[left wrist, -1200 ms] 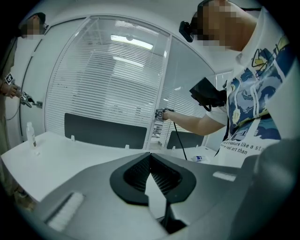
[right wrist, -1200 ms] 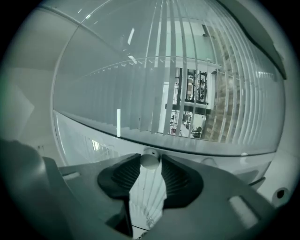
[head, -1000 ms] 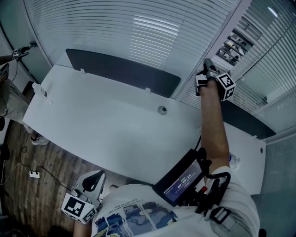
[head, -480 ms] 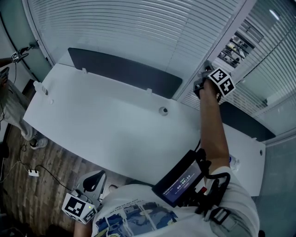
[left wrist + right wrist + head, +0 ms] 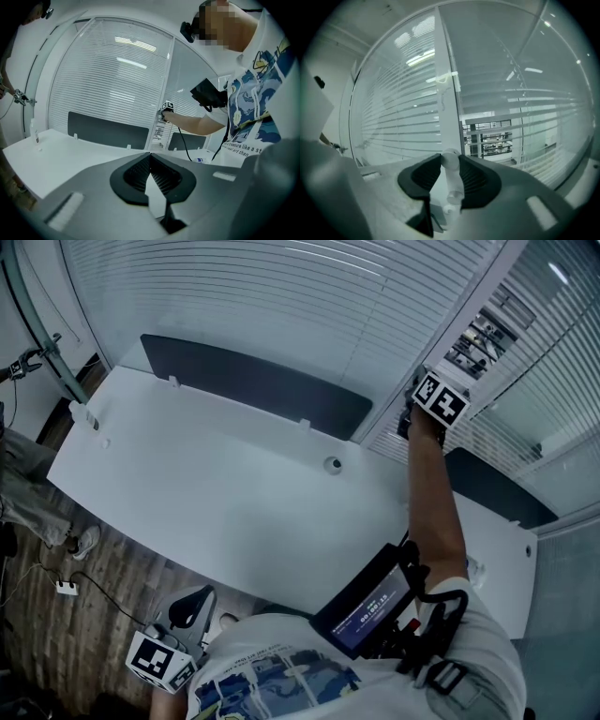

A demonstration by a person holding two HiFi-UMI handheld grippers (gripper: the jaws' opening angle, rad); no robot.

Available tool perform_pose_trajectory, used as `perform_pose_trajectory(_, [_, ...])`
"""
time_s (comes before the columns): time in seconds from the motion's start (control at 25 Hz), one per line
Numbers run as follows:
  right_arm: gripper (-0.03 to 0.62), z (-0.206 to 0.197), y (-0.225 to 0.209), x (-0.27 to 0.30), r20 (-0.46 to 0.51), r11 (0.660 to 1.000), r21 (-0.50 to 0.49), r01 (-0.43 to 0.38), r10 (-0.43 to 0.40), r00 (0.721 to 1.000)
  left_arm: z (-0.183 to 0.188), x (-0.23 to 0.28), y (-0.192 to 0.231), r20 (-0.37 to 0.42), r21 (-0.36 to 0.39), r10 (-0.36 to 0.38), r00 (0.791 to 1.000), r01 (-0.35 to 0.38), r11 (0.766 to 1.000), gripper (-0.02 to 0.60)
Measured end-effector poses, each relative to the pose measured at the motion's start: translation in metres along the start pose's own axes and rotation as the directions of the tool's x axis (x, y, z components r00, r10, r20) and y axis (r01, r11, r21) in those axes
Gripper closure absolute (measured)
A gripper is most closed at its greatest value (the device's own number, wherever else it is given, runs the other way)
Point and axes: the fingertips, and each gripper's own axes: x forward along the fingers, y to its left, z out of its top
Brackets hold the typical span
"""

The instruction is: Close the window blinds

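White slatted blinds (image 5: 281,306) cover the curved window behind the desk; their slats (image 5: 403,117) stand apart, and the building outside shows through the pane to the right. My right gripper (image 5: 451,161) is raised at the white window post (image 5: 450,324), its jaws closed on the thin white blind wand (image 5: 453,185), whose rounded end sits between the pads. In the head view that gripper (image 5: 427,399) is at arm's length by the post. My left gripper (image 5: 150,157) hangs low by my hip (image 5: 169,652), jaws together with nothing in them.
A long white desk (image 5: 216,493) lies between me and the window, with a dark divider panel (image 5: 253,385) along its far edge and a round cable grommet (image 5: 331,464). A small bottle (image 5: 473,566) stands near my right elbow. A power strip (image 5: 67,590) lies on the wooden floor.
My right gripper has shifted slightly up and toward the post, and its marker cube has turned. The left gripper has stayed put.
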Motion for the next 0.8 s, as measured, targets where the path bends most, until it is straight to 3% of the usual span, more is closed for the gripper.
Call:
perform_pose_trajectory(0.2, [0.468,0.000,0.003,0.000,-0.011,0.977,-0.209,0.053,-0.056,0.998,-0.001,0.000,0.002,0.000,-0.002,0.000,1.000,0.000,1.000,0.577])
perform_pose_trajectory(0.44, [0.468,-0.003,0.008,0.002,-0.003,0.914,-0.396,0.089,-0.098,0.995,-0.002,0.001,0.002,-0.002,0.000,-0.007,1.000,0.007,1.000,0.577])
perform_pose_trajectory(0.68, [0.468,0.003,0.017,-0.001,0.010,0.828,-0.550,0.108,-0.123,0.992,-0.002,0.000,0.000,0.001,0.000,-0.006,1.000,0.006,1.000,0.577])
perform_pose_trajectory(0.8, [0.470,0.003,0.016,-0.001,0.008,0.813,-0.572,0.109,-0.128,0.992,-0.001,0.000,-0.001,0.001,0.004,-0.006,1.000,0.006,1.000,0.577])
